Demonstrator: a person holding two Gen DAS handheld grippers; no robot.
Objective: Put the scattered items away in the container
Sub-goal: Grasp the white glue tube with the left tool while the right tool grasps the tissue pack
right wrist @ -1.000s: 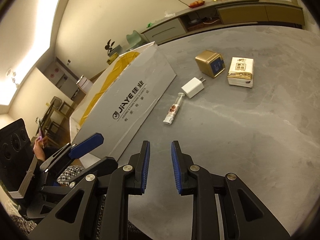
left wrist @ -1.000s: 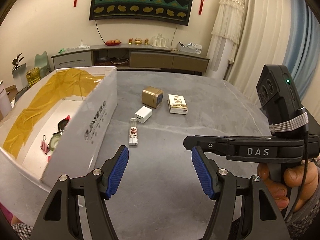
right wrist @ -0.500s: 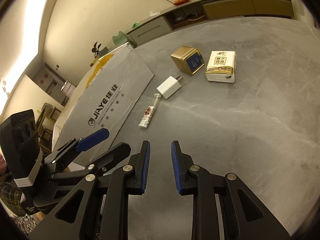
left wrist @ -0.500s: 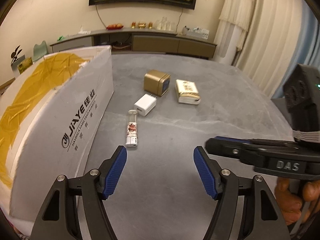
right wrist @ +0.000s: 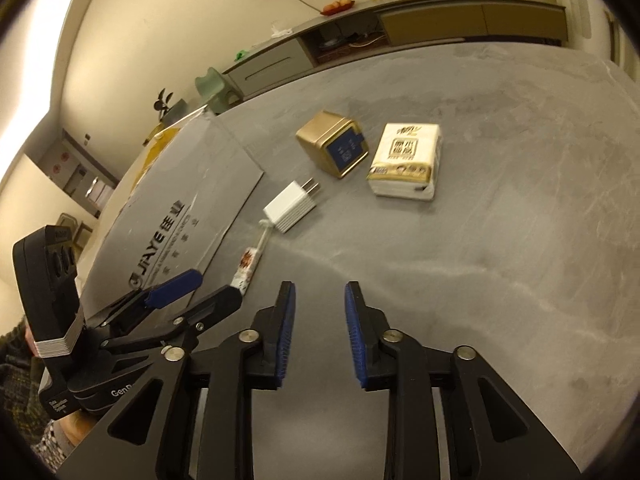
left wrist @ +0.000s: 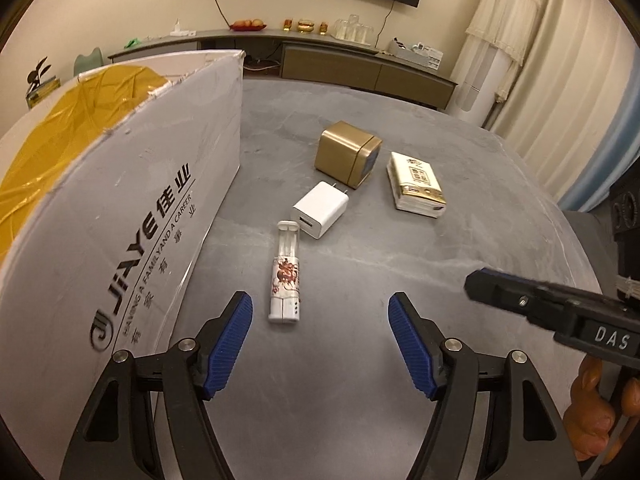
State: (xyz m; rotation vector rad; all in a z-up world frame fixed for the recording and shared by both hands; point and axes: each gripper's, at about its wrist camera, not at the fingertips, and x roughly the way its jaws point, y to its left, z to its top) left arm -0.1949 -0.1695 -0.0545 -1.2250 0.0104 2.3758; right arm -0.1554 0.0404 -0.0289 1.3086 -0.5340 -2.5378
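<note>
The white cardboard box with yellow tape stands on the left of the grey table; its inside is hidden by the near wall. Beside it lie a white tube with a red pattern, a white charger, a gold tin and a tissue pack. My left gripper is open and low, with the tube's near end just ahead of its left finger. My right gripper hangs further back, empty, with a narrow gap between its pads. The right wrist view shows the tube, charger, tin and tissue pack.
A bare grey tabletop stretches to the right of the items. The right gripper's body, held by a hand, sits at the right edge of the left wrist view. A low sideboard runs along the far wall.
Both grippers have moved forward and lower toward the items. The left one now has the tube close in front, and the box's inside has dropped out of sight. Neither gripper's opening has changed.
</note>
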